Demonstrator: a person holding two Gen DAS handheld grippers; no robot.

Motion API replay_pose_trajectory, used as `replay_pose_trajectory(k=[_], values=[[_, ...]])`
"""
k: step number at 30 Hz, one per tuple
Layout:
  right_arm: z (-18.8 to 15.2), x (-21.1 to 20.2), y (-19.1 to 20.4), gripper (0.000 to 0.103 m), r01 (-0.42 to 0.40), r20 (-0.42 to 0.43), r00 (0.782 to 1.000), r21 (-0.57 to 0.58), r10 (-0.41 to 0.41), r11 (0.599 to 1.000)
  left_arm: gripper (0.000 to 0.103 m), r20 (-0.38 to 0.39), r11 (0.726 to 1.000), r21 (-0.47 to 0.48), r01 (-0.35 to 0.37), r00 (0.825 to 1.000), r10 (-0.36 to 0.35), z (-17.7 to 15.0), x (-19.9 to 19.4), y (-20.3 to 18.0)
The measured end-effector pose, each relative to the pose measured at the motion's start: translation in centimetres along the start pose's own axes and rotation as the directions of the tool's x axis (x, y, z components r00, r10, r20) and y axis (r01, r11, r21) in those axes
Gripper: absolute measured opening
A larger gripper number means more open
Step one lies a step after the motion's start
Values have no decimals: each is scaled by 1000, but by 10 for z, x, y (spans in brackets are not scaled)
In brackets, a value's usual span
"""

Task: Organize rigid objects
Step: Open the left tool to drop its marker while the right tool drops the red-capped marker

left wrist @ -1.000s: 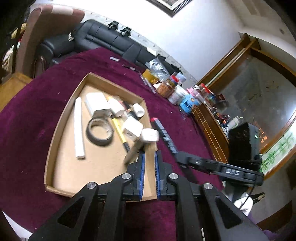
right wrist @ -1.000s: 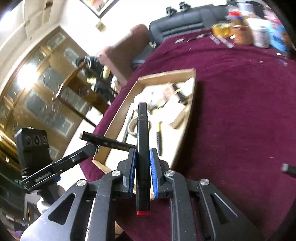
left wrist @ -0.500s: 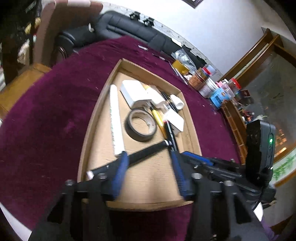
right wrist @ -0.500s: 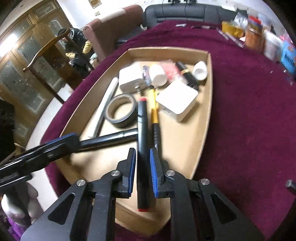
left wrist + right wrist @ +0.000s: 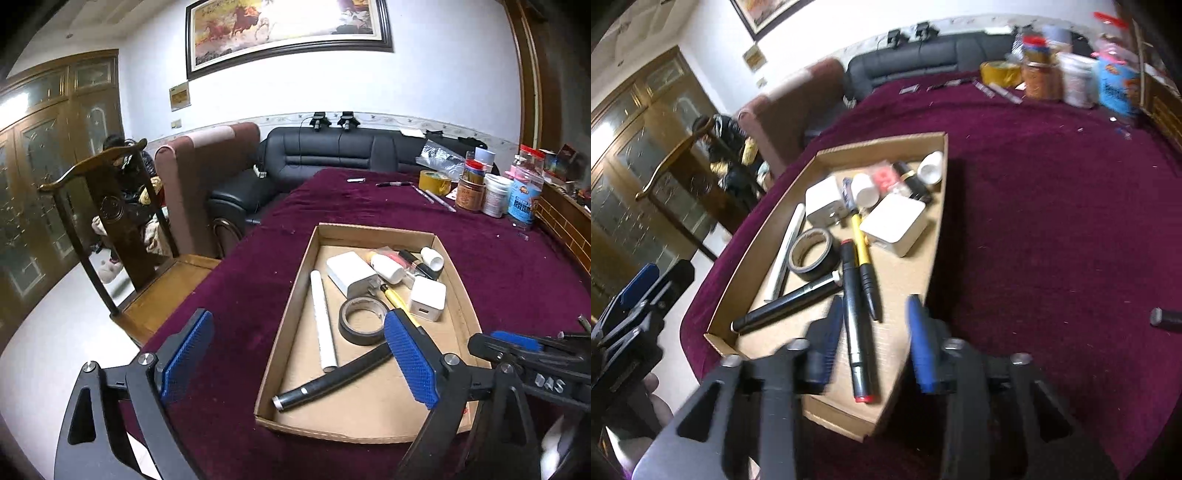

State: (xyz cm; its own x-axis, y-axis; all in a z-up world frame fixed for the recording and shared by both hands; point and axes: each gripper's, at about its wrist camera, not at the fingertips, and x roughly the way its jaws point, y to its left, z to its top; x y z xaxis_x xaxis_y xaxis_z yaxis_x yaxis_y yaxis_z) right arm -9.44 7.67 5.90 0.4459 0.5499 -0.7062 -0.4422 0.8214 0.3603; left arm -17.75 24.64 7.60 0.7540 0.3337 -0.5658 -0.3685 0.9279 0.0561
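A shallow cardboard tray (image 5: 291, 295) (image 5: 940, 221) lies on the maroon tablecloth. In it lie a white tube (image 5: 323, 321), a black tape roll (image 5: 364, 321) (image 5: 812, 254), two white chargers (image 5: 428, 302) (image 5: 897, 227), a yellow-black pen (image 5: 864, 258), a black pen with a silver band (image 5: 332, 382) (image 5: 783, 306) and a black marker with red ends (image 5: 855, 325). My left gripper (image 5: 297, 363) is open and empty over the tray's near left. My right gripper (image 5: 873, 343) is open, with the marker lying in the tray between its fingers.
Jars, bottles and a yellow tape roll (image 5: 434, 181) stand at the table's far right, with loose pens (image 5: 432, 195) beside them. A wooden chair (image 5: 110, 206) stands left of the table. A black sofa (image 5: 332, 151) is behind. A dark object end (image 5: 1165, 317) lies on the cloth at right.
Both grippers have opened. The left let go of the silver-banded pen and the right let go of the red-ended marker; both now lie in the tray. Both grippers have drawn back.
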Motion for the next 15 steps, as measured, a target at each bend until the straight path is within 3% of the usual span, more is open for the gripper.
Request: replay_pose_trajectory(k=[2,8,15], values=[[-3,-7,1,56,13,31,999,-10,-13,1000,91,-32,1000,-3,5,999,-5,-2,6,-4],[-11,-13,4,56,44,55,998,-60,-41,997,91,-116,999,42,-17,993,22,-9,17,-23],[-19,-13,-6,56,35,44,998,-40,-33,999,91,-125,998,56,-5,992,12,-10,11,-31]])
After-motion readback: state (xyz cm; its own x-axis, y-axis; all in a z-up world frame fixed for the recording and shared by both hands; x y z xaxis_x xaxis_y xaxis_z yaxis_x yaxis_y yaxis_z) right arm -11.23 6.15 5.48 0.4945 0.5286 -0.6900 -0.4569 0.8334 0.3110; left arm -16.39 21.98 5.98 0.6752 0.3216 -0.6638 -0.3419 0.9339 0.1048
